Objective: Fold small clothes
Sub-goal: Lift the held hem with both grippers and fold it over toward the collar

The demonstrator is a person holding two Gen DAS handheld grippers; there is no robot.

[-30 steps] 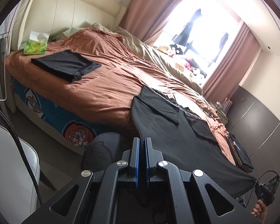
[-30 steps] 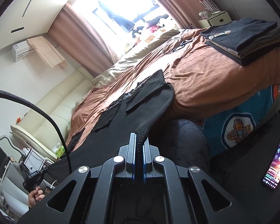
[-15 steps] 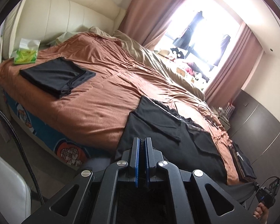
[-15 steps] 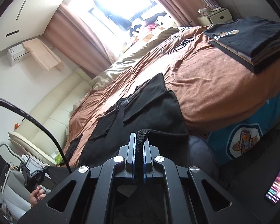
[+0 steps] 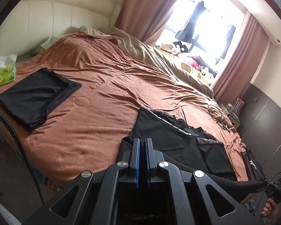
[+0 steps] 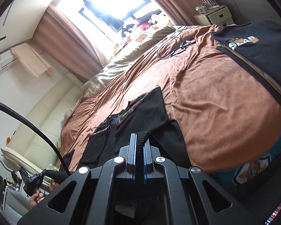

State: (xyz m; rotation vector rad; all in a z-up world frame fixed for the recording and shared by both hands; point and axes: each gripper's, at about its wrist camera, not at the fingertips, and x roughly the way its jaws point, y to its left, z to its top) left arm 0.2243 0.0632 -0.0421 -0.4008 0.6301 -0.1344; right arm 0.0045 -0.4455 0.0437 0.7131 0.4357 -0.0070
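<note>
A black garment (image 5: 168, 136) lies spread on the brown bedspread (image 5: 103, 93), its sleeves folded inward. My left gripper (image 5: 142, 142) is shut on its near hem at one corner. The other hem corner of this black garment (image 6: 149, 112) is pinched in my right gripper (image 6: 140, 136), where the ribbed edge shows between the fingers. The hem stretches between both grippers above the bed's near edge. In the left wrist view the right gripper (image 5: 275, 189) appears far right, held by a hand. The left gripper (image 6: 33, 181) shows at lower left of the right wrist view.
A folded black garment (image 5: 33, 97) and a green tissue pack (image 5: 4, 71) lie at the bed's left end. A stack of folded clothes (image 6: 260, 52) sits at the right end, cables (image 6: 172, 45) behind it. Beige duvet and window are at the far side.
Both grippers have risen and moved forward over the bed with the hem held, carrying the hanging lower part of the garment up toward its upper part.
</note>
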